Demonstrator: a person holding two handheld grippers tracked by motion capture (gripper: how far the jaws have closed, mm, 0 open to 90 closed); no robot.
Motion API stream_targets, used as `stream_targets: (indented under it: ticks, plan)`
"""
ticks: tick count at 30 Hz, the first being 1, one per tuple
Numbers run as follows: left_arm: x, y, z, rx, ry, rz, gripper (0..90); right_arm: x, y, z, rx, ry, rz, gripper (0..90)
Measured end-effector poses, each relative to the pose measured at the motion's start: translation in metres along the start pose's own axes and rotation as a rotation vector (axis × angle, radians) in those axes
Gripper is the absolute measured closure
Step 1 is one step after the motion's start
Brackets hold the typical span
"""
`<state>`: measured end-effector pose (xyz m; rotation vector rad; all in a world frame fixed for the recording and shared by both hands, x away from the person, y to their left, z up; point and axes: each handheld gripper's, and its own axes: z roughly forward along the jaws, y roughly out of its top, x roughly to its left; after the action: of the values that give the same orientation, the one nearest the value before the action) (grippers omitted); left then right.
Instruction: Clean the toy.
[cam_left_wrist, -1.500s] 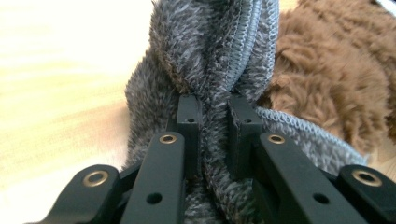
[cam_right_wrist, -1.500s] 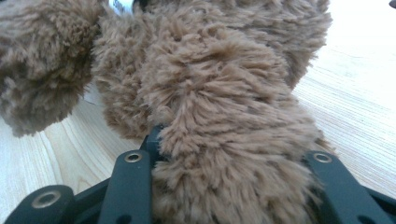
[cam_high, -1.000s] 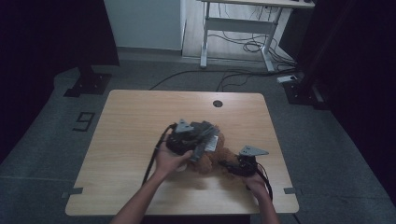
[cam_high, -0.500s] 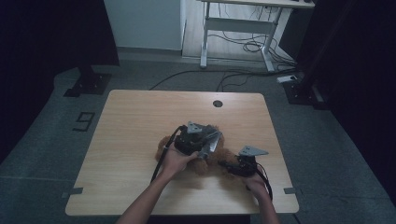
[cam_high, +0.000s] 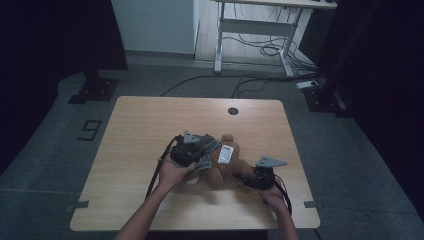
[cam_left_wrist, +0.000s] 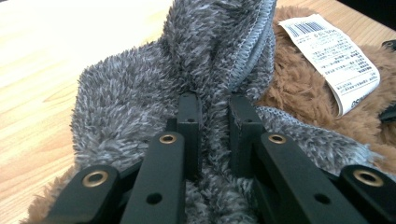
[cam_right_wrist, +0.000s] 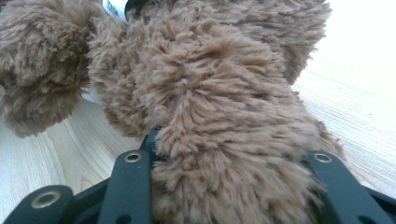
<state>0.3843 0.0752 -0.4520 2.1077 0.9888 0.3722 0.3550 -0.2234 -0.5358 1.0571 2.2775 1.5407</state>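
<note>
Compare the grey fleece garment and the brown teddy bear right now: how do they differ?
The grey fleece garment is grey with a stitched hem, bunched and pinched by the left gripper; the brown teddy bear is shaggy and bulky, carries a white barcode tag, and is clamped by the right gripper. Both are plush and lie together on the table.

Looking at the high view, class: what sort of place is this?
Probably a lab or recording studio: a bare wooden table on grey floor, black curtains around it, loose cables under a desk behind.
</note>
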Motion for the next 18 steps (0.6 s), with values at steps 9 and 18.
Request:
stream_targets:
  ticks: [9,18]
  plan:
    - [0.027,-0.022,-0.032,-0.048,0.037,-0.058,77.1,-0.002,-0.001,0.0,0.001,0.02,0.006,55.0]
    - [0.044,-0.056,-0.052,-0.078,0.059,-0.107,77.1,-0.003,-0.003,0.0,0.004,0.037,0.021,55.0]
